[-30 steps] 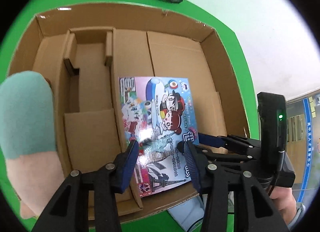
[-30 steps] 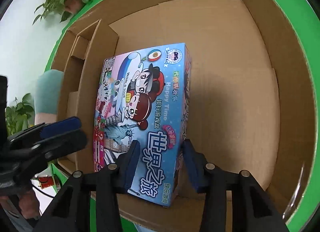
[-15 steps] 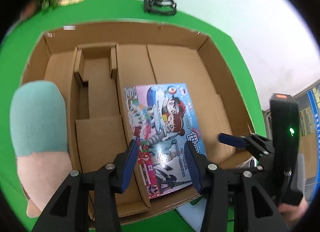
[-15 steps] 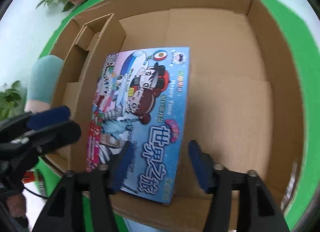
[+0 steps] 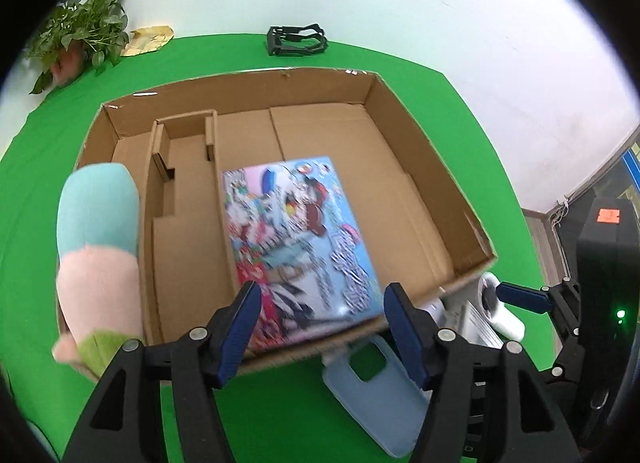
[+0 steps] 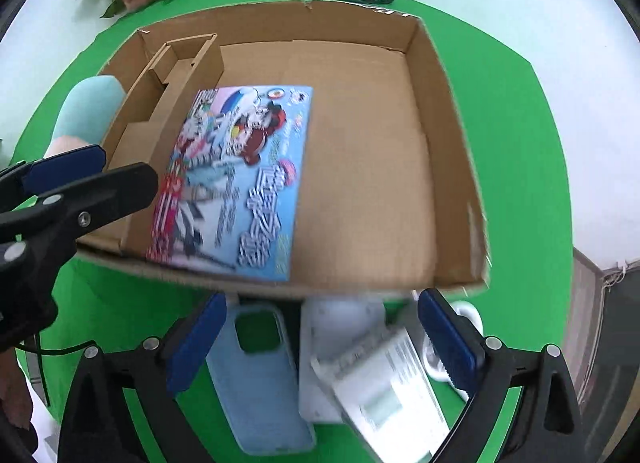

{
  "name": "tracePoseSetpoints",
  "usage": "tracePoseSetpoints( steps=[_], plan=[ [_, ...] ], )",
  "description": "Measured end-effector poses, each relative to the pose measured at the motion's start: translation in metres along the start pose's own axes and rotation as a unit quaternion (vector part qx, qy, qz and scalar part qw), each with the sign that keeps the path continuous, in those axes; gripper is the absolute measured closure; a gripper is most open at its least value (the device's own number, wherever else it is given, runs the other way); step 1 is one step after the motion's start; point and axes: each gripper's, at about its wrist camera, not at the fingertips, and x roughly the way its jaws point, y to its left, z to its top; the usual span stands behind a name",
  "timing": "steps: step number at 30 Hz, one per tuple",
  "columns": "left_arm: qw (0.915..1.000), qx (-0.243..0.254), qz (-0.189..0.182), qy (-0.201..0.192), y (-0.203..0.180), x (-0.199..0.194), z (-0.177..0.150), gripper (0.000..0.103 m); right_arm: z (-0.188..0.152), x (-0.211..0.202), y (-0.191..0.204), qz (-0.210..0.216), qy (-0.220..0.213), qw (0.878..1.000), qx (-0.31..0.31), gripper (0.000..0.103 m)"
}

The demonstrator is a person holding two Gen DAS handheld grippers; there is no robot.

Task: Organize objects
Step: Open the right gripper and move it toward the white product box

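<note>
game box point(image 6: 240, 175) flat in cardboard box point(image 6: 448, 151), both grippers' jaws apart, empty

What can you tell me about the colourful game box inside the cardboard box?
The game box is a flat rectangle with a glossy blue printed lid showing cartoon characters, landmarks and large lettering. It lies face up on the floor of the cardboard box, left of centre beside the divider, near the front wall. Neither claw touches it.

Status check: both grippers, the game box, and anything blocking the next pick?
Left gripper open, empty. Right gripper open, empty, above phone case. Game box flat in cardboard box, beside divider. Nothing blocking phone case; white items alongside.
</note>
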Motion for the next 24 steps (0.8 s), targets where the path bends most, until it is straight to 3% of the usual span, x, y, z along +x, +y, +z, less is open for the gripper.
tracePoseSetpoints(
  steps=[13, 24],
  plan=[
    [0.9993, 0.02, -0.006, 0.031, -0.087, -0.009, -0.071, 0.04, -0.094, -0.039, -0.048, -0.003, 0.005, 1.0, 0.017, 0.006],
    [0.9984, 0.011, -0.005, 0.055, -0.125, 0.01, -0.098, 0.04, -0.151, -0.043, -0.097, 0.0, 0.013, 0.999, 0.041, 0.006]
  ],
)
